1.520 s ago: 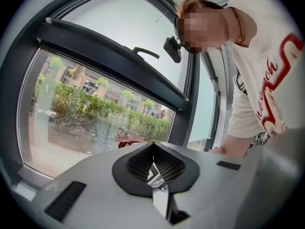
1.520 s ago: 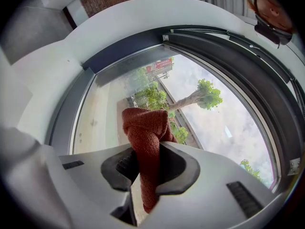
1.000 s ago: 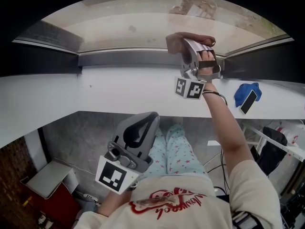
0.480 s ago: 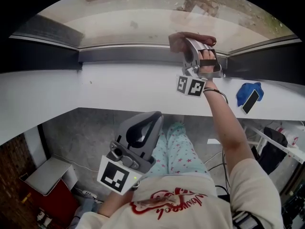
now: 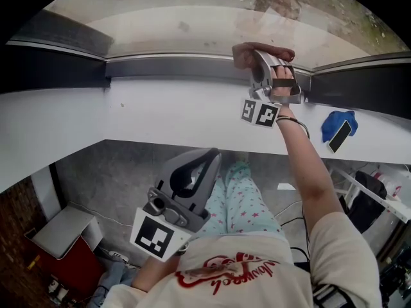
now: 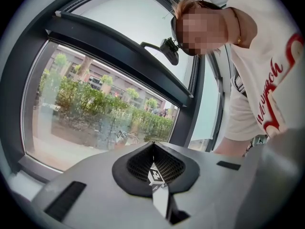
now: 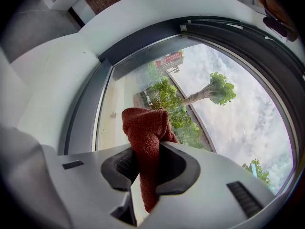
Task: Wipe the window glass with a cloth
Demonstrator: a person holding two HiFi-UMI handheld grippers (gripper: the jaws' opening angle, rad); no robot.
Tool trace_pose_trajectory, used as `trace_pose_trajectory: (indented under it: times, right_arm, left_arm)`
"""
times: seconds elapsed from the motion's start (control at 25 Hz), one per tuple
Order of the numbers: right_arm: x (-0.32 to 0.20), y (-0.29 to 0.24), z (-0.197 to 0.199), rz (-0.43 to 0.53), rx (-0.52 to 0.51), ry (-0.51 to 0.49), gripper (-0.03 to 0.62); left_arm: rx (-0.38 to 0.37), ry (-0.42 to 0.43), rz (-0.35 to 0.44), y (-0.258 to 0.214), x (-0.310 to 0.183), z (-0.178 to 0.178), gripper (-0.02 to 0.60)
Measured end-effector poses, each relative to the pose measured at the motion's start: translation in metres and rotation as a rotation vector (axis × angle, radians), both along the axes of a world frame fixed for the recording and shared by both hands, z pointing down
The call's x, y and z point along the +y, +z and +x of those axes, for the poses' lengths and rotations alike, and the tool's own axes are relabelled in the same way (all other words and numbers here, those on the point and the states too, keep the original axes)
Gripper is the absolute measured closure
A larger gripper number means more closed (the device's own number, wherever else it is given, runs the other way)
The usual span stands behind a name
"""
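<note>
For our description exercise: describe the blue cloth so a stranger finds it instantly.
Find the long white window sill. Near its right end, past the right tongs, the crumpled blue cloth lies partly beneath a flat black device. Unlike the rust-red cloth clamped in those tongs, it lies loose.

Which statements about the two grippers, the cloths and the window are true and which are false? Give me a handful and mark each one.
1. The right gripper is shut on a red-brown cloth. True.
2. The left gripper also holds a cloth. False: its jaws are together with nothing between them.
3. The right gripper is up by the window's lower frame. True.
4. The left gripper touches the window glass. False: it is held low, below the white sill, close to the person's body.
5. A blue cloth lies on the floor. False: it lies on the white sill, to the right of the right gripper.
</note>
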State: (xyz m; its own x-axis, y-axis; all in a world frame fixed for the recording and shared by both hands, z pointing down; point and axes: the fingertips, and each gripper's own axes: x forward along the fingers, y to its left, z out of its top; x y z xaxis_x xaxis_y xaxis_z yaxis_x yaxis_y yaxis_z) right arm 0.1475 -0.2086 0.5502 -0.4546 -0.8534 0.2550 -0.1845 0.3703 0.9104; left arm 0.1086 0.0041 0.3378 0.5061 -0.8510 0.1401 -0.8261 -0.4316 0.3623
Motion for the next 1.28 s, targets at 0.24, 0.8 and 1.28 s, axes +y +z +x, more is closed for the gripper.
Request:
trace_pose_trajectory:
  times: [0.24,0.8,1.28]
  right_arm:
    - [-0.001,0.009,0.000,-0.031,-0.011,0.010,0.514]
    - [0.000,0.035,0.000,-0.096,-0.015,0.008,0.514]
    - [0.002,0.064,-0.001,-0.136,0.008,0.007,0.514]
  left_arm:
    - [0.009,0.000,-0.011,0.004,0.000,0.003,0.560]
    - [0.013,-0.011,-0.032,0.015,0.002,0.006,0.560]
    - [0.019,-0.065,-0.052,0.023,0.010,-0.001,0.560]
